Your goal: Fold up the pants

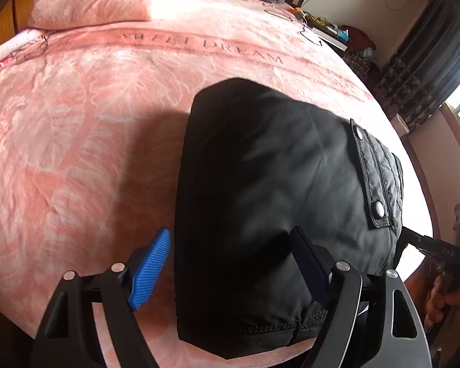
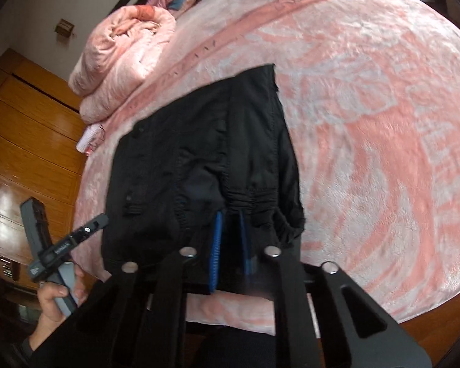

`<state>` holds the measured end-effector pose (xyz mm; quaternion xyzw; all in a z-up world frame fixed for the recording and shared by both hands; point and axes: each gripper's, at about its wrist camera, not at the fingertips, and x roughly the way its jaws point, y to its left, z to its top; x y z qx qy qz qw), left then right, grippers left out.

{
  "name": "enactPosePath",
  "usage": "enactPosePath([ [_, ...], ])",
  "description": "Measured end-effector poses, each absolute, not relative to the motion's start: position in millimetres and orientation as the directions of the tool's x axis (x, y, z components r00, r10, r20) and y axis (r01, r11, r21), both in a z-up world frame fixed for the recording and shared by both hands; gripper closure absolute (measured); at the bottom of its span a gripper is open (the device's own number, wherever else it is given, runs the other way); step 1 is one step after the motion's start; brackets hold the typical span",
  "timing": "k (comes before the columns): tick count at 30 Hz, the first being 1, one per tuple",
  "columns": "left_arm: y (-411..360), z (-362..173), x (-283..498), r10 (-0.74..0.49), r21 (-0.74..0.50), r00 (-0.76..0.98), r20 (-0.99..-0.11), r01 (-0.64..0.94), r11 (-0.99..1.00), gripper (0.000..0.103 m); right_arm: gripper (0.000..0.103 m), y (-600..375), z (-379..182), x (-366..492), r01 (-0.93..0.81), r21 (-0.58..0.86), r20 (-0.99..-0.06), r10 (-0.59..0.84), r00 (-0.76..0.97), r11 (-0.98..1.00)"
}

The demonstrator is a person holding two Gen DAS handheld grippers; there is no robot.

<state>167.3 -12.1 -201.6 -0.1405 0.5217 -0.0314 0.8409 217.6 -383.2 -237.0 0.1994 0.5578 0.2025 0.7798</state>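
Observation:
The black pants [image 1: 270, 190] lie folded into a compact bundle on the pink bedspread [image 1: 76, 128], with a snap-button pocket flap [image 1: 372, 181] on the right side. My left gripper [image 1: 230, 266] is open, its blue pads astride the bundle's near left edge. In the right wrist view my right gripper [image 2: 230, 245] is shut on the gathered waistband edge of the pants [image 2: 205, 153]. The left gripper and the hand holding it show at the left of that view [image 2: 61, 251].
Folded pink quilts [image 1: 107, 0] and loose clothes lie at the head of the bed. A wooden wardrobe [image 2: 24, 141] stands to the left of the bed. Dark curtains and a window [image 1: 438, 70] are on the right. The bed edge runs just below the bundle.

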Motion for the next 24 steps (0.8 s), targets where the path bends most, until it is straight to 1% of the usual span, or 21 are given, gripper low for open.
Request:
enactPosePath([
  [1, -10.7, -202.9, 167.6, -0.213, -0.282, 0.449, -0.868, -0.092, 0.955, 0.022, 0.103, -384.9, -231.0, 216.9, -0.096, 0.548, -0.782, 0.549, 0.295, 0.831],
  [2, -9.1, -202.4, 167.6, -0.222, -0.29, 0.45, -0.865, -0.088, 0.953, 0.022, 0.095, -386.2, -220.8, 217.2, -0.104, 0.554, -0.77, 0.556, 0.312, 0.826],
  [4, -6.9, -201.7, 168.5, -0.242, -0.306, 0.45, -0.859, -0.073, 0.949, 0.021, 0.086, -388.0, -198.9, 225.8, -0.127, 0.568, -0.737, 0.571, 0.361, 0.813],
  [5, -6.1, -202.0, 169.8, -0.254, -0.317, 0.45, -0.856, -0.068, 0.946, 0.021, 0.084, -386.3, -192.4, 235.8, -0.132, 0.574, -0.728, 0.577, 0.37, 0.808],
  [7, -4.2, -203.0, 175.1, -0.265, -0.324, 0.442, -0.857, -0.062, 0.944, 0.021, 0.084, -383.2, -187.1, 259.8, -0.134, 0.593, -0.712, 0.595, 0.374, 0.794],
  [10, 0.0, -203.9, 182.2, -0.281, -0.342, 0.435, -0.855, -0.067, 0.937, 0.021, 0.084, -381.4, -200.6, 302.6, -0.095, 0.651, -0.683, 0.637, 0.357, 0.753],
  [11, 2.6, -204.3, 184.7, -0.289, -0.351, 0.432, -0.854, -0.069, 0.934, 0.021, 0.084, -380.3, -207.3, 312.9, -0.082, 0.663, -0.681, 0.644, 0.349, 0.744],
  [12, 5.5, -204.5, 187.0, -0.298, -0.36, 0.43, -0.852, -0.068, 0.93, 0.021, 0.084, -378.0, -216.9, 322.7, -0.07, 0.653, -0.699, 0.635, 0.328, 0.754],
  [13, 8.7, -204.8, 190.0, -0.31, -0.37, 0.427, -0.85, -0.065, 0.927, 0.021, 0.088, -376.1, -226.9, 329.9, -0.06, 0.635, -0.724, 0.62, 0.302, 0.77],
  [14, 11.8, -204.9, 192.4, -0.319, -0.378, 0.424, -0.848, -0.059, 0.924, 0.021, 0.097, -376.2, -239.6, 334.3, -0.042, 0.617, -0.749, 0.603, 0.272, 0.786],
  [15, 16.0, -205.1, 196.4, -0.327, -0.382, 0.42, -0.847, -0.054, 0.922, 0.021, 0.103, -375.5, -251.2, 336.9, -0.026, 0.596, -0.774, 0.583, 0.247, 0.802],
  [17, 28.8, -205.3, 205.6, -0.353, -0.41, 0.41, -0.841, -0.057, 0.91, 0.021, 0.103, -377.7, -255.2, 337.0, -0.04, 0.585, -0.783, 0.577, 0.234, 0.81],
  [19, 49.8, -205.6, 215.7, -0.413, -0.482, 0.397, -0.819, -0.086, 0.872, 0.021, 0.103, -386.9, -244.4, 333.2, -0.039, 0.608, -0.762, 0.597, 0.251, 0.793],
  [21, 69.8, -205.0, 222.8, -0.451, -0.53, 0.394, -0.801, -0.116, 0.84, 0.021, 0.078, -403.3, -230.6, 324.1, -0.021, 0.6, -0.761, 0.579, 0.294, 0.799],
  [22, 77.6, -204.2, 225.8, -0.469, -0.548, 0.391, -0.792, -0.116, 0.828, 0.018, 0.05, -410.3, -225.4, 318.4, -0.021, 0.598, -0.76, 0.576, 0.3, 0.801],
  [23, 84.9, -203.0, 228.8, -0.493, -0.568, 0.385, -0.78, -0.106, 0.816, 0.016, 0.034, -416.2, -222.3, 313.1, -0.02, 0.596, -0.764, 0.574, 0.293, 0.803],
  [24, 88.5, -202.0, 230.9, -0.518, -0.587, 0.377, -0.768, -0.09, 0.805, 0.016, 0.028, -420.4, -219.5, 306.4, -0.027, 0.603, -0.762, 0.586, 0.275, 0.798],
])
